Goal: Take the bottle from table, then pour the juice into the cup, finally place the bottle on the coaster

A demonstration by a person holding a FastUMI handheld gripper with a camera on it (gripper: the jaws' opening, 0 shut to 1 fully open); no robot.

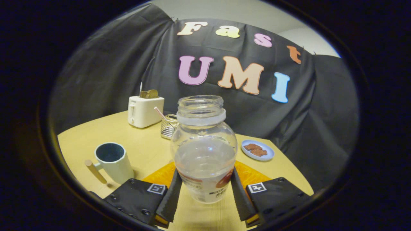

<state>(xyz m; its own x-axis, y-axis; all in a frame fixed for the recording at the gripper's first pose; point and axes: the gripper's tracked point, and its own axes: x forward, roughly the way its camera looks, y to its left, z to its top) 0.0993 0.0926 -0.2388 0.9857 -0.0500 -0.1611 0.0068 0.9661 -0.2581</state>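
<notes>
Gripper view, our gripper (205, 192) fingers clamped on the uncapped bottle (204, 150) between them, cup (113, 161) left of bottle, orange coaster (162, 175) behind it.

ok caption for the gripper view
Gripper fingers pinch an open clear plastic bottle above an orange coaster, pale green cup beside.

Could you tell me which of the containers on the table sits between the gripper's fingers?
The clear open bottle, flanked by both fingers of the gripper. The pale cup and the wire basket stand off to the side.
</notes>
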